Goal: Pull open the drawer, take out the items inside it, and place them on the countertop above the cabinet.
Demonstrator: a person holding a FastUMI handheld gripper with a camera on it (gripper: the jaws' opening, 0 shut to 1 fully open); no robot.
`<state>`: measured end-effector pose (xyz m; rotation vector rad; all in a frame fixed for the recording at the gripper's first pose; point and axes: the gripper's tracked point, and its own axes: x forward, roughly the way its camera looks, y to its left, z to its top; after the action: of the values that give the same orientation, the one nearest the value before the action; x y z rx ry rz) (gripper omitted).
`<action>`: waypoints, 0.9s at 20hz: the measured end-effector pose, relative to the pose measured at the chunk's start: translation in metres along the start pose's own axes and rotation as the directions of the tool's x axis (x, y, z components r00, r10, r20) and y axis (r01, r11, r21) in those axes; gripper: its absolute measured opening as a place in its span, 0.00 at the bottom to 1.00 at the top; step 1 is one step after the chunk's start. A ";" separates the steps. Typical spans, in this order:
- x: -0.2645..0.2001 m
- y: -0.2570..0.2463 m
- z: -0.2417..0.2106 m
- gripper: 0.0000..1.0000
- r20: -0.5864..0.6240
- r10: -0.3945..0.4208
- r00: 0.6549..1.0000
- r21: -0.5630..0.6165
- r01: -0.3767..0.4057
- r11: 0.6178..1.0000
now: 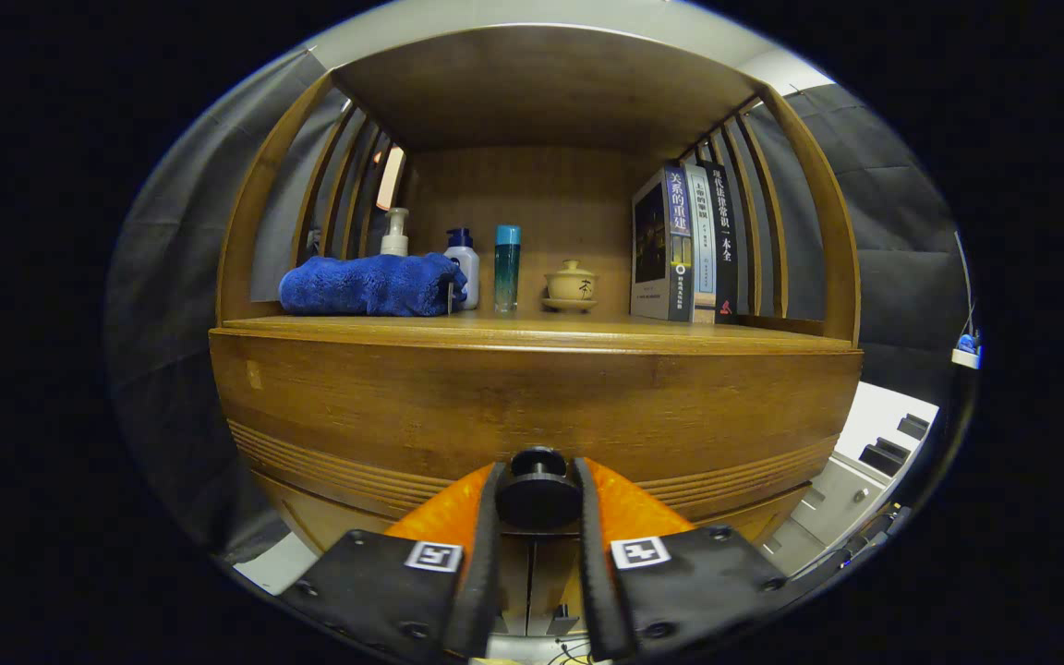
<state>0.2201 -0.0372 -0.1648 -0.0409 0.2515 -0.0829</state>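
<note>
A round dark knob (pixel 538 494) sticks out from the wooden drawer front (pixel 532 411) of the cabinet. My gripper (pixel 538 480) is at the knob, with one finger on each side of it, pressing against it. The drawer front sits flush under the countertop (pixel 532 331), and nothing of its inside shows. The countertop runs across just above the drawer.
On the countertop lie a folded blue towel (pixel 370 284), a pump bottle (pixel 394 233), a white bottle (pixel 464 261), a teal bottle (pixel 507 268), a lidded tea bowl (pixel 571 284) and three upright books (pixel 684 245). Slatted wooden sides and a shelf roof enclose it. A grey unit (pixel 851 485) stands lower right.
</note>
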 end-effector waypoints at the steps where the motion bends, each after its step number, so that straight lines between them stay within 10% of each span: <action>1: 0.002 -0.001 -0.001 0.44 -0.003 0.000 1.000 0.001 0.000 1.000; 18: -0.087 -0.001 -0.013 0.44 0.004 -0.013 1.000 0.057 0.013 0.998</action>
<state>0.1330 -0.0310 -0.1556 0.0137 0.2448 -0.1026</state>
